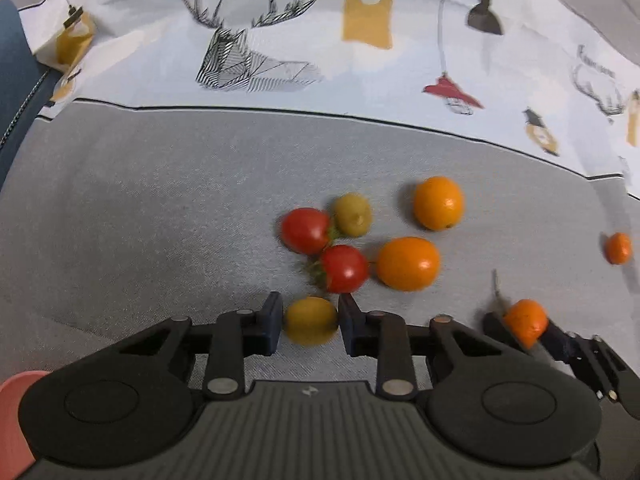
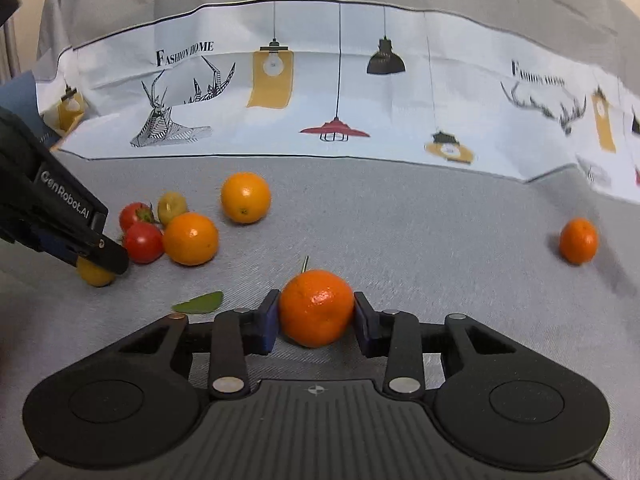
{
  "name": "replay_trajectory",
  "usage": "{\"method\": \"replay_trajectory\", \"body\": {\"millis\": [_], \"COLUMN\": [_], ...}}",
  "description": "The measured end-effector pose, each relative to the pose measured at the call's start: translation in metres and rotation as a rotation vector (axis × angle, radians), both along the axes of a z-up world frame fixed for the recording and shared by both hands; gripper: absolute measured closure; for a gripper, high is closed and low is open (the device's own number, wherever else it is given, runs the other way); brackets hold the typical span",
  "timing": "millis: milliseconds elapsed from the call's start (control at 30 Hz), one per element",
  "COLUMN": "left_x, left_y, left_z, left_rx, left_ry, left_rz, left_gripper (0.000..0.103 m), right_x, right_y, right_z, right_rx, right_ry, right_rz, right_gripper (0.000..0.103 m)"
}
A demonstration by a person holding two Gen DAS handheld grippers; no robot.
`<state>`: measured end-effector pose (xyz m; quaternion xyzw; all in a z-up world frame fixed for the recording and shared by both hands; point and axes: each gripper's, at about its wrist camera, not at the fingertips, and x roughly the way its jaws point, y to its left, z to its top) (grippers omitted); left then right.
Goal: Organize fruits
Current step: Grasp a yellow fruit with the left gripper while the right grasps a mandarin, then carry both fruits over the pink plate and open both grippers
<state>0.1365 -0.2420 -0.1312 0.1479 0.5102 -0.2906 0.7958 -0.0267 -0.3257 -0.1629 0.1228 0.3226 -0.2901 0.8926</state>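
My left gripper (image 1: 311, 320) is shut on a small yellow fruit (image 1: 312, 321) low over the grey cloth; it also shows in the right wrist view (image 2: 95, 274). Just beyond it lie two red tomatoes (image 1: 306, 230) (image 1: 344, 268), a yellow-green fruit (image 1: 353, 214) and two oranges (image 1: 407, 263) (image 1: 438, 203). My right gripper (image 2: 316, 314) is shut on a mandarin (image 2: 316, 307), seen from the left wrist view at the right (image 1: 526, 322). Another mandarin (image 2: 578, 240) lies alone far right.
A green leaf (image 2: 200, 303) lies on the cloth left of the right gripper. A printed white cloth band (image 2: 320, 100) runs across the back. A pink object (image 1: 16, 412) shows at the lower left edge.
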Motion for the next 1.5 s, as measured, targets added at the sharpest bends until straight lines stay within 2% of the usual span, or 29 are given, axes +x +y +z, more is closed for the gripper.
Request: {"method": "replay_trajectory", "body": {"millis": [133, 367, 700, 967, 1100, 1333, 1500], "left_x": [-0.011, -0.058, -0.12, -0.15, -0.162, -0.177, -0.183], "left_y": [0.017, 0.073, 0.193, 0.277, 0.307, 0.337, 0.342], "left_z": [0.019, 0.062, 0.117, 0.133, 0.138, 0.147, 0.152], "left_rx": [-0.037, -0.078, -0.082, -0.093, -0.109, -0.15, -0.168], "left_ry": [-0.006, -0.011, -0.084, -0.1, -0.112, -0.125, -0.14], "left_rz": [-0.001, 0.003, 0.072, 0.155, 0.184, 0.213, 0.213], "left_gripper": [0.07, 0.07, 0.07, 0.07, 0.07, 0.07, 0.07], "right_x": [-0.015, -0.06, -0.099, -0.105, -0.11, -0.125, -0.132], "right_y": [0.002, 0.036, 0.135, 0.215, 0.246, 0.269, 0.276], "right_z": [0.014, 0.059, 0.123, 0.156, 0.169, 0.184, 0.187], "right_rx": [0.049, 0.049, 0.044, 0.068, 0.013, -0.038, -0.045], "right_ry": [-0.019, -0.061, -0.059, -0.076, -0.075, -0.092, -0.096], "right_rz": [-0.039, -0.026, 0.161, 0.314, 0.384, 0.401, 0.394], "right_gripper": [0.064, 0.064, 0.064, 0.064, 0.064, 0.064, 0.064]}}
